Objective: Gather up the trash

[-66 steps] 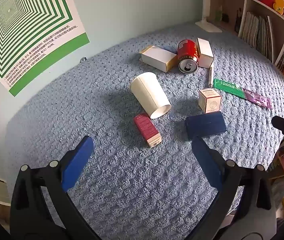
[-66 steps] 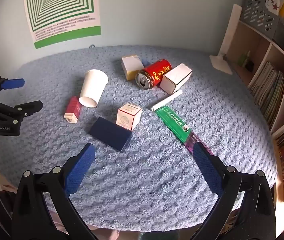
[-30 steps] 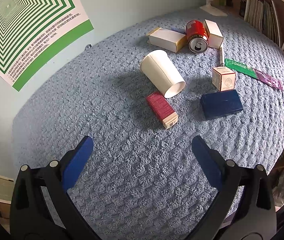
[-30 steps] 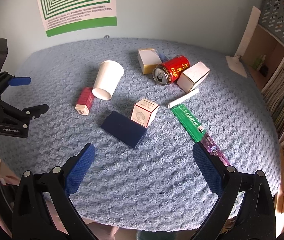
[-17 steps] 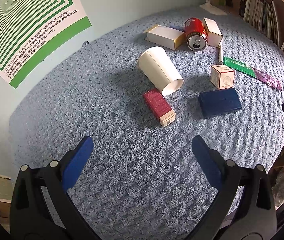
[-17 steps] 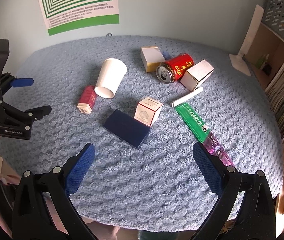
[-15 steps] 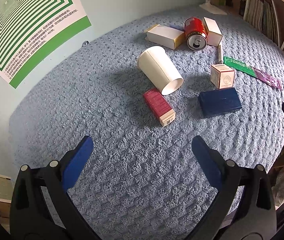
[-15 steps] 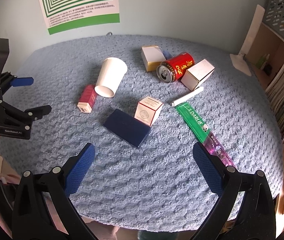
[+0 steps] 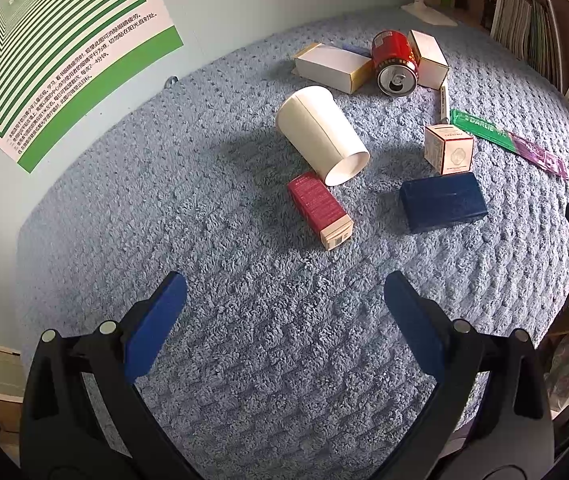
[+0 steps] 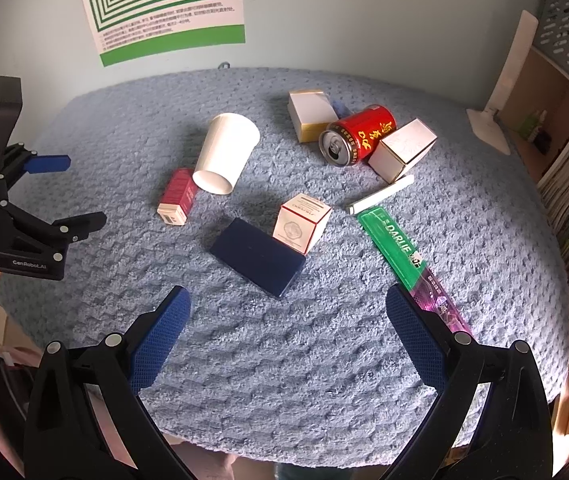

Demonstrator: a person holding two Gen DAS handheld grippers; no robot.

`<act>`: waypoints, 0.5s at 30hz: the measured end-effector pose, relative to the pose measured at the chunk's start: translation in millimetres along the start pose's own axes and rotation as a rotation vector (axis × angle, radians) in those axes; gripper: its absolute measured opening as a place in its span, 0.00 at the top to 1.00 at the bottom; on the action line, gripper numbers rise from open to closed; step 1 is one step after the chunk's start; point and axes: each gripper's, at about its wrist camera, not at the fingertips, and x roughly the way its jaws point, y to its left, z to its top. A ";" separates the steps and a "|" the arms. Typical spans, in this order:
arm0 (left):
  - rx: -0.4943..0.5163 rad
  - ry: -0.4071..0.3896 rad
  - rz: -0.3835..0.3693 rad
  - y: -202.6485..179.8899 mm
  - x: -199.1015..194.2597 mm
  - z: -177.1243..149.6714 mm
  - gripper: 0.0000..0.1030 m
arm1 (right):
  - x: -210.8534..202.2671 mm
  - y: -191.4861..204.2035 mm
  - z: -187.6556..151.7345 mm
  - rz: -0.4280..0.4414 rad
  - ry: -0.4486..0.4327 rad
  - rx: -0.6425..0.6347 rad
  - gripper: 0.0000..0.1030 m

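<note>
since a second ago the left gripper (image 9: 280, 292) has eased slightly toward the litter, both tools hovering clear of it, and the left gripper and the right gripper (image 10: 286, 304) each hang with jaws wide apart and empty above the blue knitted blanket (image 10: 284, 360). nearest the right gripper lies the navy box (image 10: 258, 256), touching the small white cube box (image 10: 302, 222), with the green toothpaste box (image 10: 394, 242) to their right. farther off lie the red carton (image 9: 318, 210), the tipped paper cup (image 9: 320, 134), and the red can (image 9: 394, 62) between two white boxes.
</note>
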 end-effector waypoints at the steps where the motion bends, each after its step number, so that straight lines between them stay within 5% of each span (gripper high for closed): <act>1: -0.001 0.002 -0.001 0.0 0.6 -0.4 0.06 | 0.0 -0.1 0.0 0.002 0.000 0.000 0.06; 15: -0.012 0.017 -0.012 -0.6 3.8 2.1 0.06 | 2.2 -2.0 1.4 0.006 0.004 -0.001 0.06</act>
